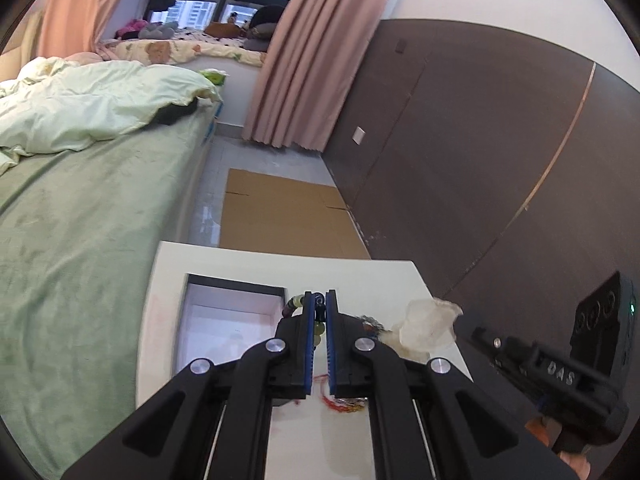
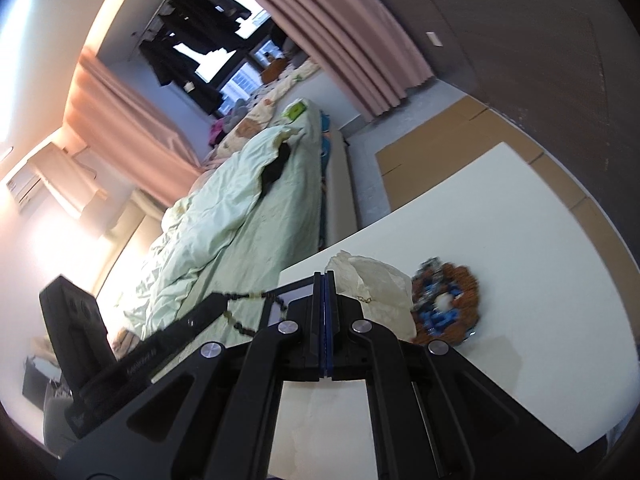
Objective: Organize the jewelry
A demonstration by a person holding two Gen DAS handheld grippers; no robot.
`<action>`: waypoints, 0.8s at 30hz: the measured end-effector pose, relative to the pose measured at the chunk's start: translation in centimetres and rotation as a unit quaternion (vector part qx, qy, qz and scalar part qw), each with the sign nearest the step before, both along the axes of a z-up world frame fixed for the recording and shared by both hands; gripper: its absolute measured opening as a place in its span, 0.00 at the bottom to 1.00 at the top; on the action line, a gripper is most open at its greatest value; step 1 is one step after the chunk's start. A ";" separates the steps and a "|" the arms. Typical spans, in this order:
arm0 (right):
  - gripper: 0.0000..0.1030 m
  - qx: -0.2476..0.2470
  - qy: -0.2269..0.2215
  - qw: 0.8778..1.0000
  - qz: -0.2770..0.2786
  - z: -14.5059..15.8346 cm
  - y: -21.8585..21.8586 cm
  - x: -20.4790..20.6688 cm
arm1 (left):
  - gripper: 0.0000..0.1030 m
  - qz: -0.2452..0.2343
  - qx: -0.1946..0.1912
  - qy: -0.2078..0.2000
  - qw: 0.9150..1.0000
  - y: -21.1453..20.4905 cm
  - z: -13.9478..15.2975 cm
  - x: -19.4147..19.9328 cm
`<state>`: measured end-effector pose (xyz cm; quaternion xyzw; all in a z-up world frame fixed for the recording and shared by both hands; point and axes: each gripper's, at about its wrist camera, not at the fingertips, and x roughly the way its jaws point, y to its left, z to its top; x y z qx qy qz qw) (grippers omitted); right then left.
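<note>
My bed (image 1: pixel 80 200) lies left of the white table (image 1: pixel 360 276). My left gripper (image 1: pixel 319 300) pinches one beaded bracelet (image 1: pixel 318 330), raised just beside the open box (image 1: pixel 224 320). A crumpled tissue (image 1: pixel 424 328) sits to the right. My right gripper (image 2: pixel 325 280) is pressed together, empty — only its view shows a second bead pile (image 2: pixel 444 304).

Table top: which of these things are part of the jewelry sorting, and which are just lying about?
In the job:
- beaded bracelet, clamped in the left hand-held gripper
- open white box
- tangled pile of jewelry
- red cord bracelet

Lying about:
- crumpled tissue
- flattened cardboard
- bed
</note>
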<state>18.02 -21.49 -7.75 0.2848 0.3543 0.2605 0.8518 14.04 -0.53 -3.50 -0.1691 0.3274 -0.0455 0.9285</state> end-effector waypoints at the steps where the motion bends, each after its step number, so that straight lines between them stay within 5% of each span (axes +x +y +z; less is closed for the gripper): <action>1: 0.02 -0.001 -0.002 1.000 0.004 0.0 0.5 -0.2 | 0.03 0.006 0.002 -0.002 1.000 0.5 0.0 -0.2; 8: 0.02 -0.012 -0.001 0.999 0.032 -0.6 4.0 -0.9 | 0.08 0.036 0.014 0.024 0.999 3.7 -1.1 0.7; 10: 0.02 -0.015 -0.001 0.999 0.040 -0.8 4.7 -1.1 | 0.39 0.042 0.003 0.030 0.999 4.4 -1.5 0.3; 11: 0.02 -0.015 -0.001 0.999 0.045 -0.9 5.1 -1.2 | 0.70 0.048 -0.002 0.027 0.999 4.8 -1.4 -0.1; 12: 0.02 -0.015 -0.002 0.999 0.049 -0.8 5.4 -1.1 | 0.77 0.061 -0.006 0.010 0.998 5.3 -1.1 -1.0; 24: 0.02 0.026 -0.007 0.995 0.098 -0.8 10.2 0.0 | 0.81 0.105 -0.025 0.050 0.993 9.0 -2.0 -4.0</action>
